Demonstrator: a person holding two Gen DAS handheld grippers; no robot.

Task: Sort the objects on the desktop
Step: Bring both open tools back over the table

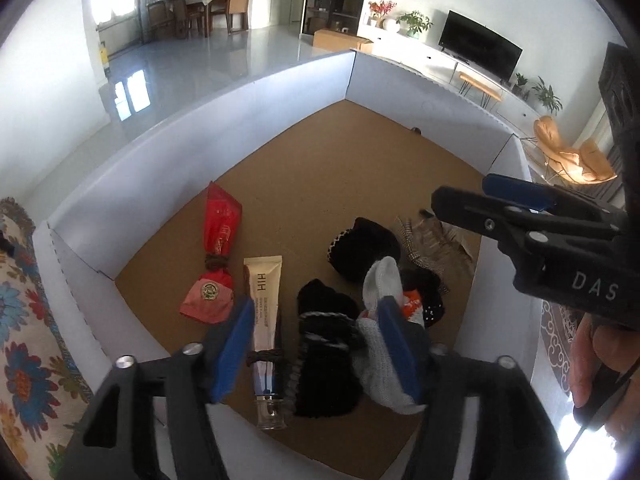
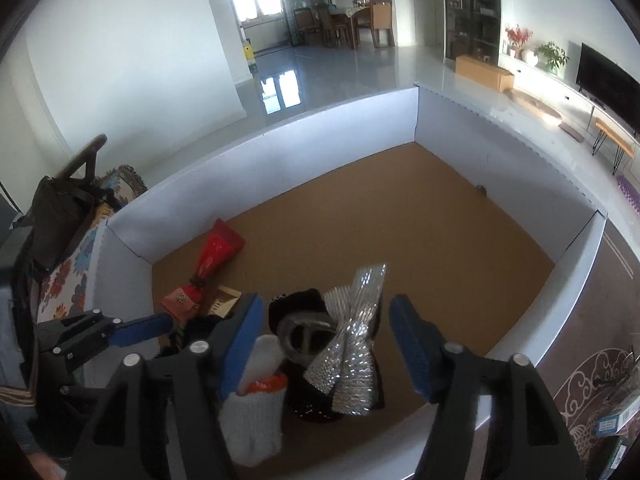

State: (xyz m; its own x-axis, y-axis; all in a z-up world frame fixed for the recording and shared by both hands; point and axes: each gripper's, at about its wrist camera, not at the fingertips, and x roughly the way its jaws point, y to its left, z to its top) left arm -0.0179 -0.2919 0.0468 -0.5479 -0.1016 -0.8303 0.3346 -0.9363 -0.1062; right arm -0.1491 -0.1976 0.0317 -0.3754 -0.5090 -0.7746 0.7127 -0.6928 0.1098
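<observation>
A white-walled box [image 1: 240,120] with a brown floor holds the objects. In the left wrist view, my left gripper [image 1: 316,348] is open over a beige cream tube [image 1: 264,304] and a black sock [image 1: 324,352]. A grey-white sock [image 1: 380,360] lies by its right finger. A red pouch [image 1: 216,256] lies to the left. My right gripper [image 1: 460,196] enters from the right. In the right wrist view, my right gripper [image 2: 324,344] is open above a silver feathered piece [image 2: 352,340], black fabric [image 2: 296,304] and the grey-white sock [image 2: 256,412]. My left gripper [image 2: 160,326] is at the left.
The box walls [image 2: 320,132] surround the work area. A flowered cloth [image 1: 24,340] lies left of the box. A patterned rug [image 2: 592,368] lies to the right. The far half of the box floor [image 2: 420,208] is bare.
</observation>
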